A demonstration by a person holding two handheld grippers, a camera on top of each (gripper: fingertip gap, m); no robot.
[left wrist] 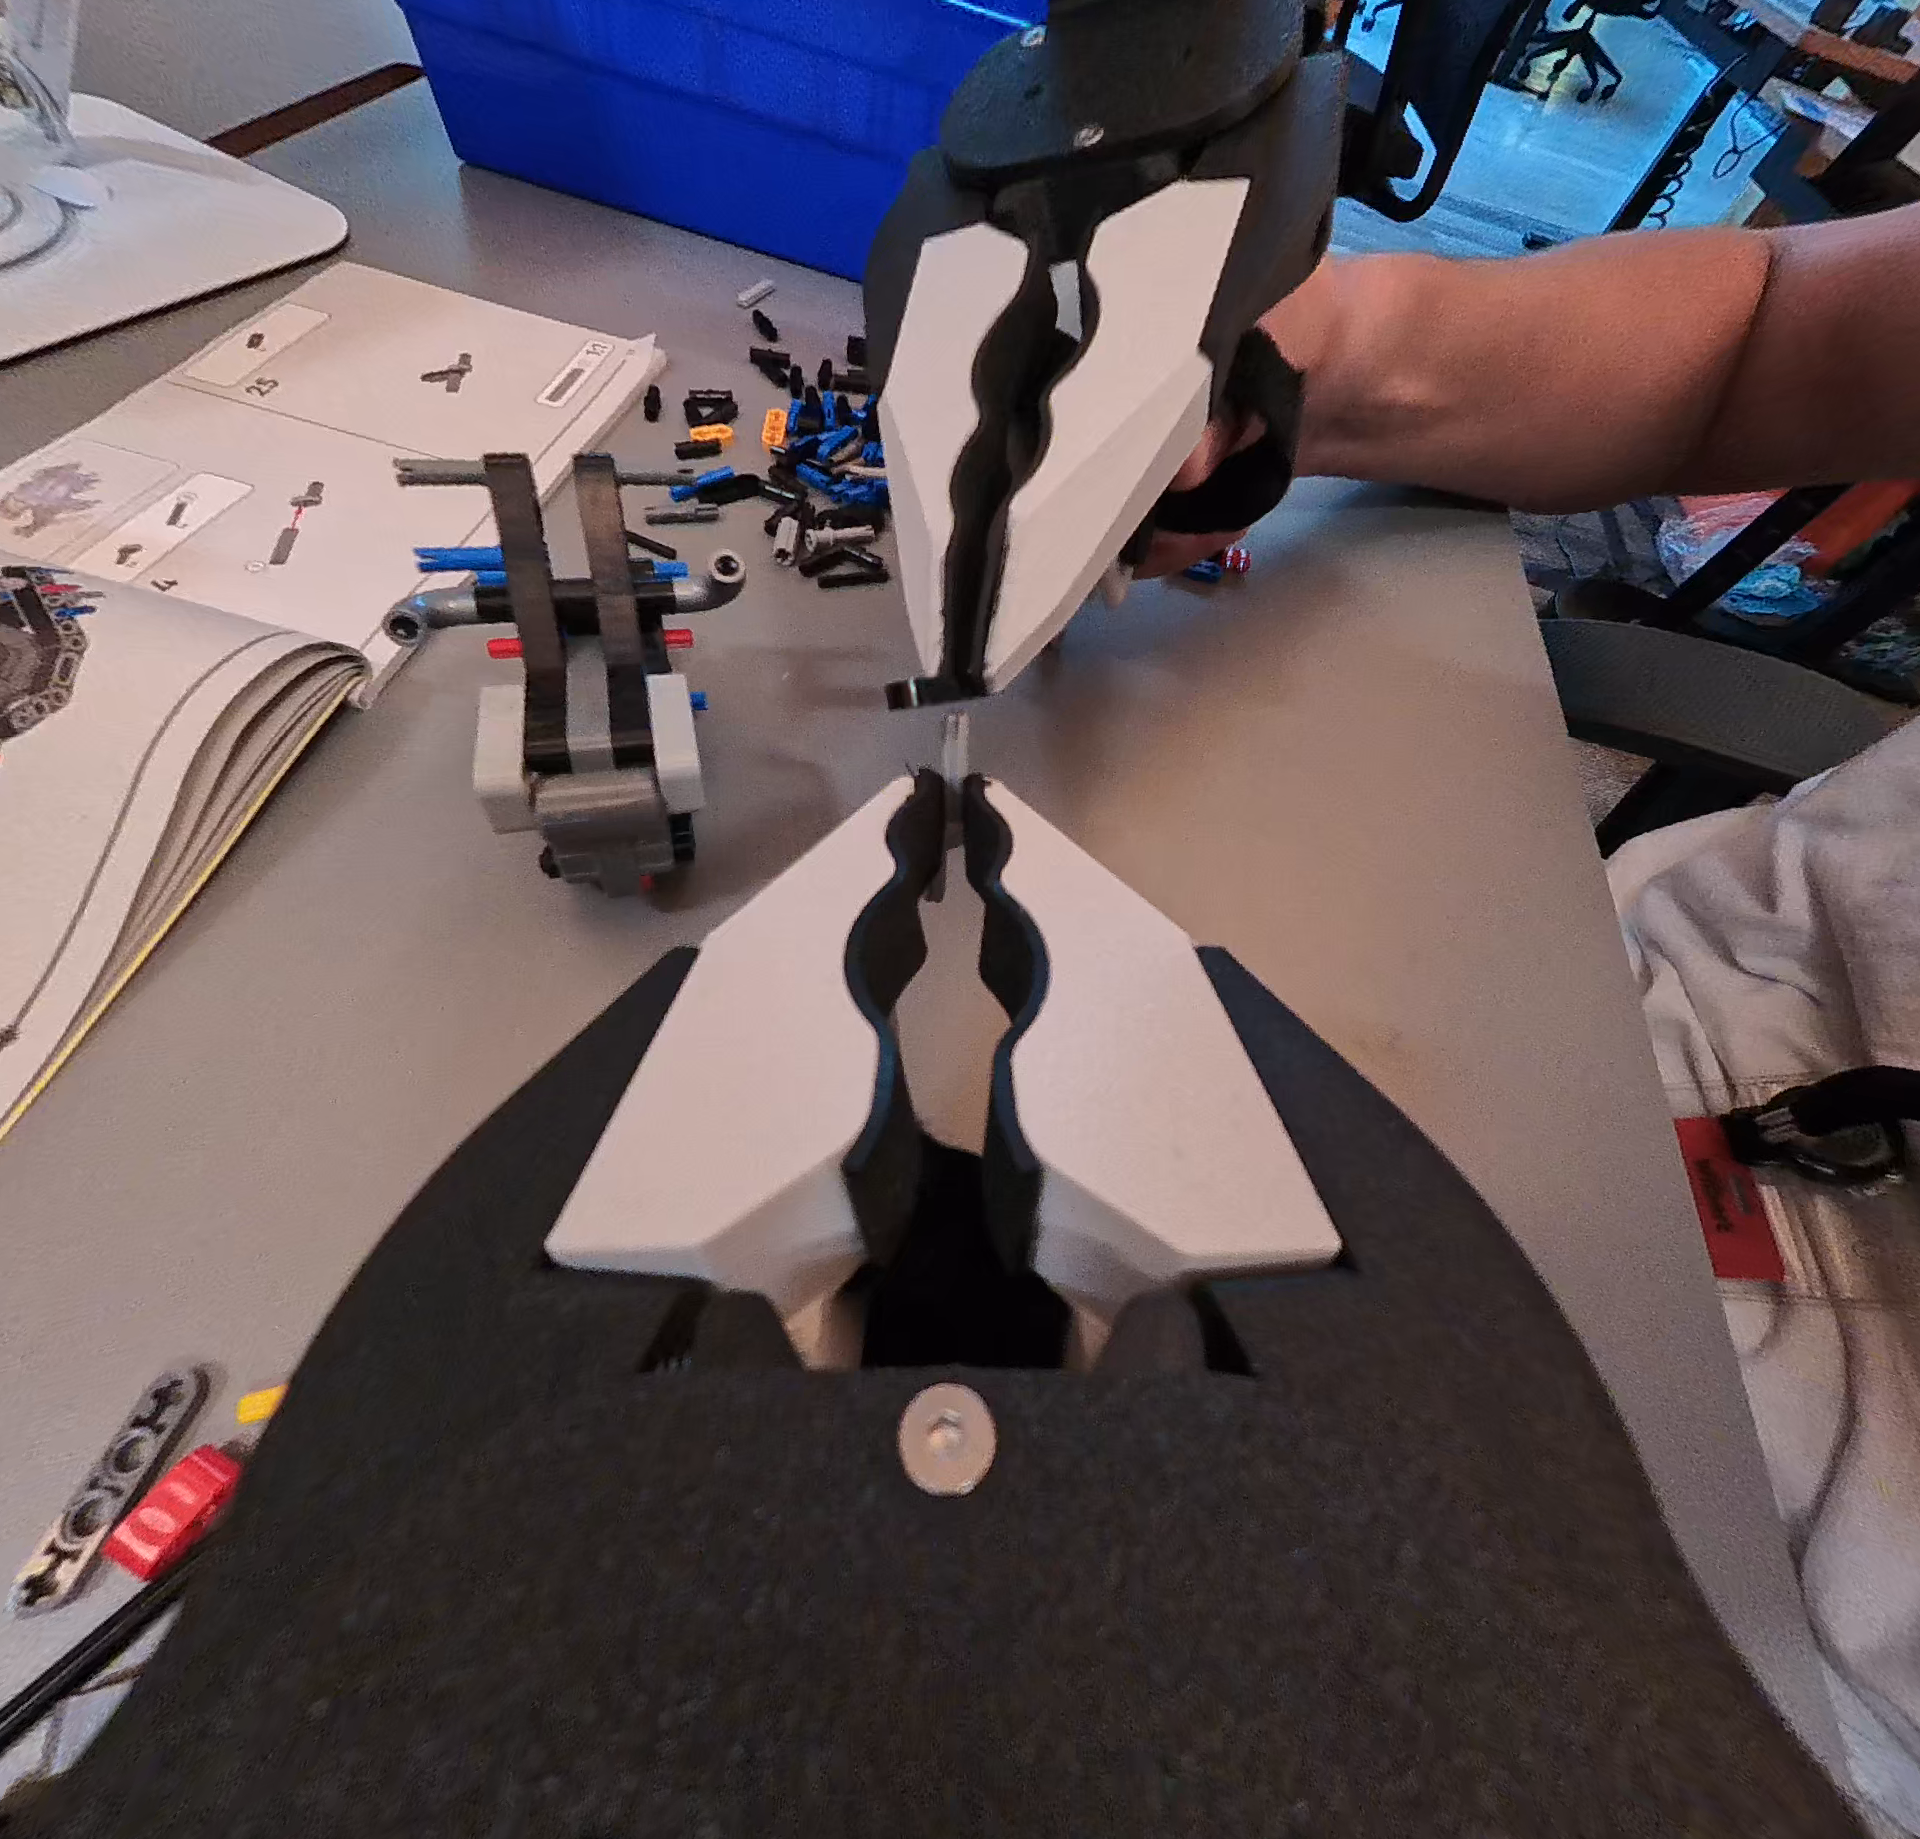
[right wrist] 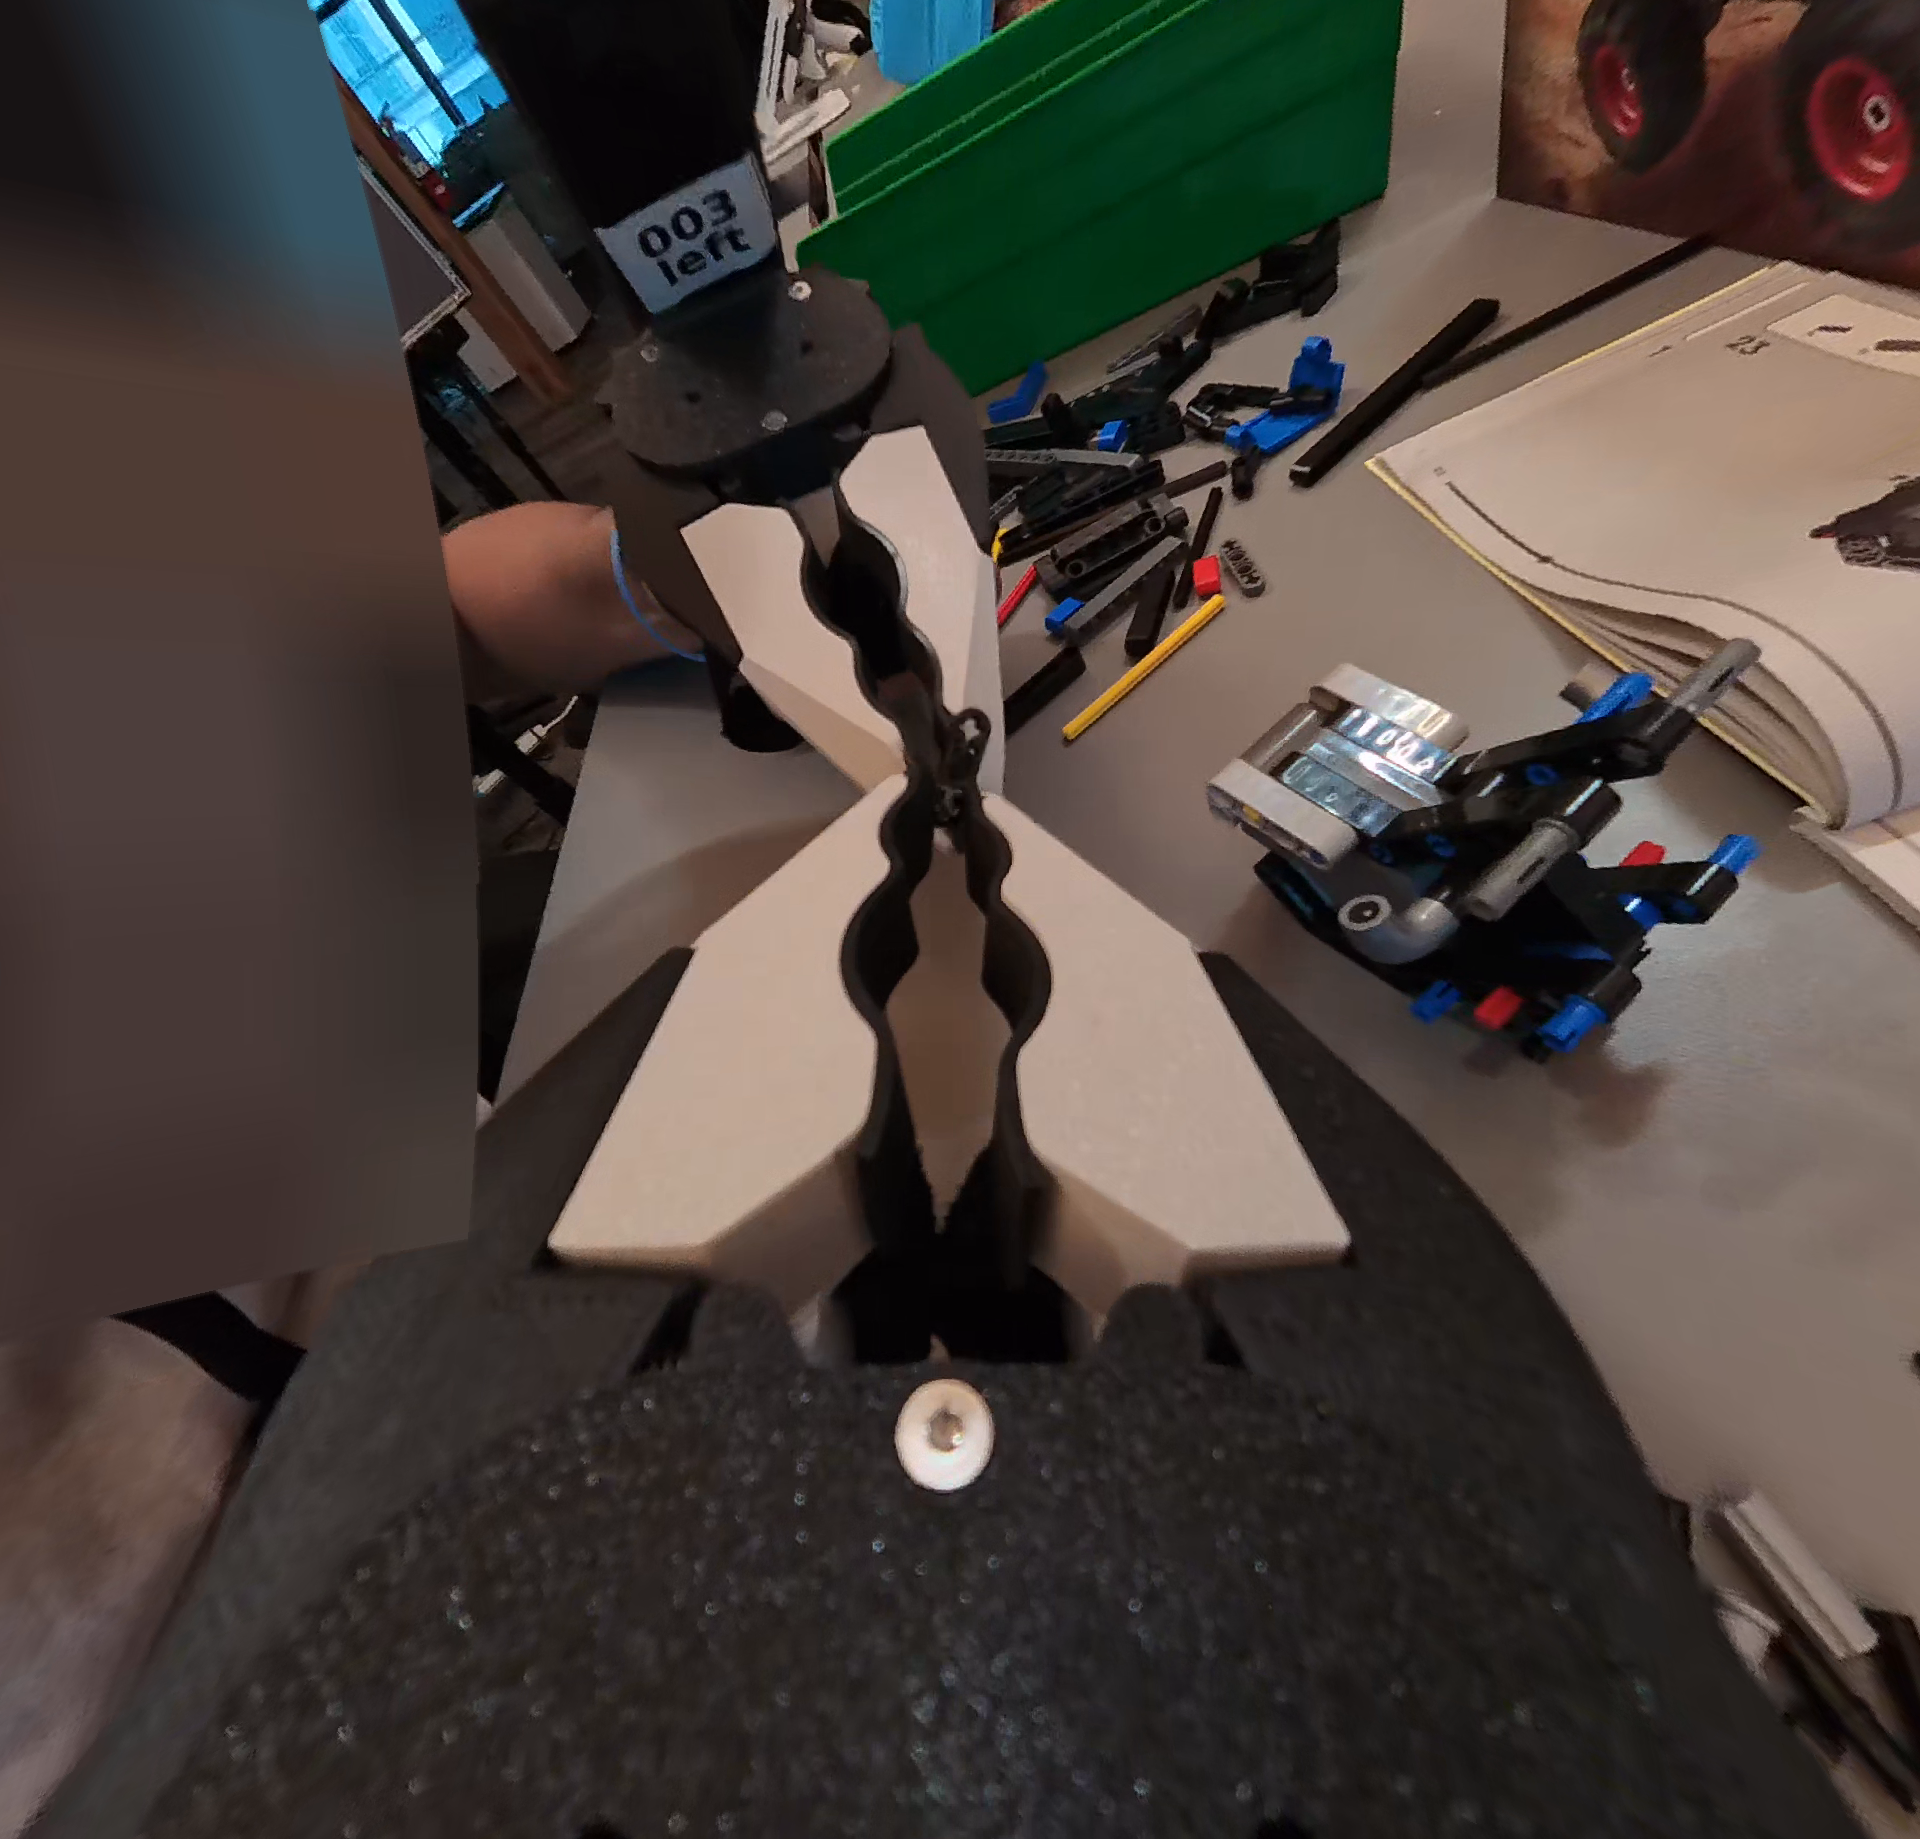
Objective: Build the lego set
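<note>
Grey table (left wrist: pixel 1299 854), black office chairs (left wrist: pixel 1579 44) on pale floor beyond, bright blue-lit window (right wrist: pixel 395 33)

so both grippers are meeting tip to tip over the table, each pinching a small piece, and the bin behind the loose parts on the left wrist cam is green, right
Not quite: in the left wrist view the bin behind the loose parts is blue. The rest holds: the left gripper and right gripper meet tip to tip over the table, each pinching a small piece.

Two white-fingered black grippers, left (left wrist: pixel 943 787) and right (left wrist: pixel 940 688), meet tip to tip; one grey-and-black part-built lego model (left wrist: pixel 592 688) stands left of the jaws, beside one open paper instruction booklet (left wrist: pixel 208 646).
</note>
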